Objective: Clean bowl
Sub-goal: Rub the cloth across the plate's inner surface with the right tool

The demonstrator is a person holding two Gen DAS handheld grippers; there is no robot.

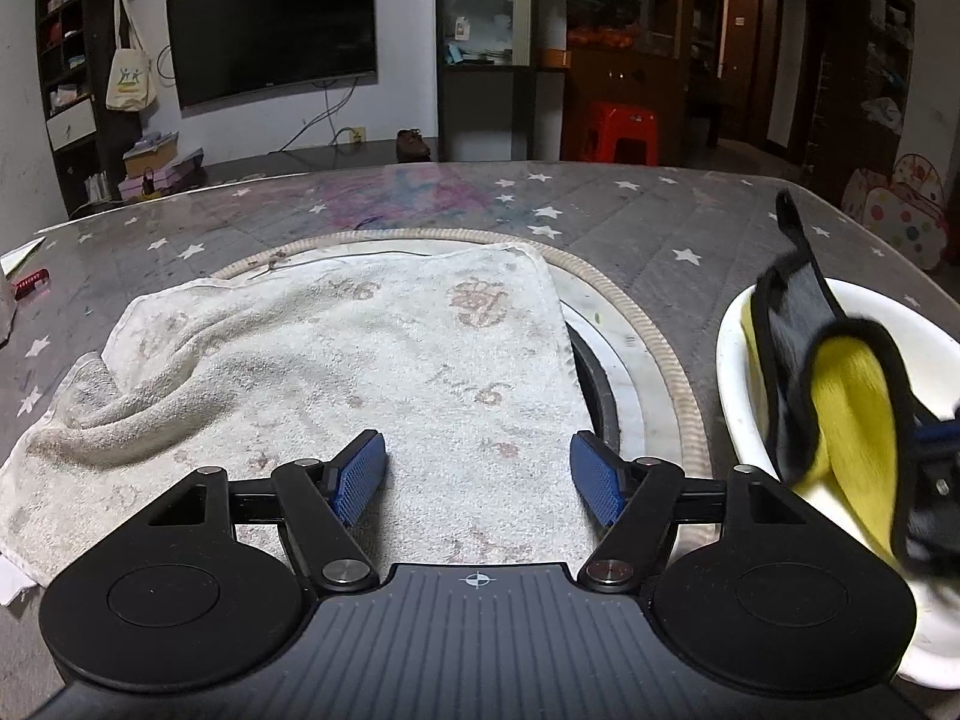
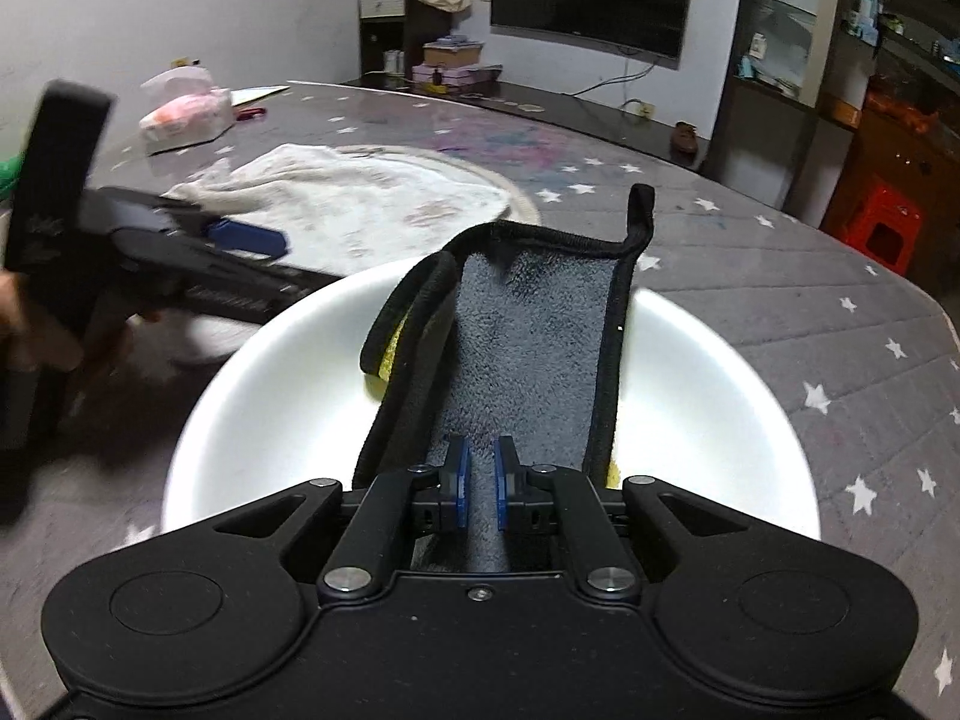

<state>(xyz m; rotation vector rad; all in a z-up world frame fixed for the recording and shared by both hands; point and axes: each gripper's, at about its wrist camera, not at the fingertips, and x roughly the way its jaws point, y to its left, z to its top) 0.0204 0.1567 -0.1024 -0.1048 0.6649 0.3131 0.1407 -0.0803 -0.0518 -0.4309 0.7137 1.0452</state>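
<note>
1. Bowl (image 2: 708, 396): white and empty but for a cloth, it sits on the star-print table cover (image 2: 840, 324), to the right of the towel and close to it.
2. The cloth (image 2: 534, 348) is grey on one face and yellow on the other, with black edging and a black loop sticking up at its far corner. It stands up out of the bowl, folded along its length, with its far end above the bowl's far rim.
3. The right gripper (image 2: 480, 474) has its blue pads drawn almost together on the near end of the cloth, pinching the grey fabric between them. It hangs over the near side of the bowl, pointing downward.
4. The left gripper (image 1: 480, 474) has its jaws spread about halfway, with nothing between them. It is poised over the near part of the towel; whether the pads touch the fabric cannot be told.
5. The towel (image 1: 336, 372) is off-white with faded reddish marks. It lies rumpled over a round turntable (image 1: 660, 336) with a braided edge, in the middle of the table.
6. From the right wrist view, a person's hand (image 2: 36, 330) grips the left gripper's handle, to the left of the bowl and blurred.
7. A tissue pack (image 2: 186, 114) and a small red object lie at the table's far left edge.
8. Beyond the table are a wall-mounted television (image 1: 270, 30), a hanging tote bag (image 1: 129, 69), dark shelving and a red stool (image 1: 618, 132).
</note>
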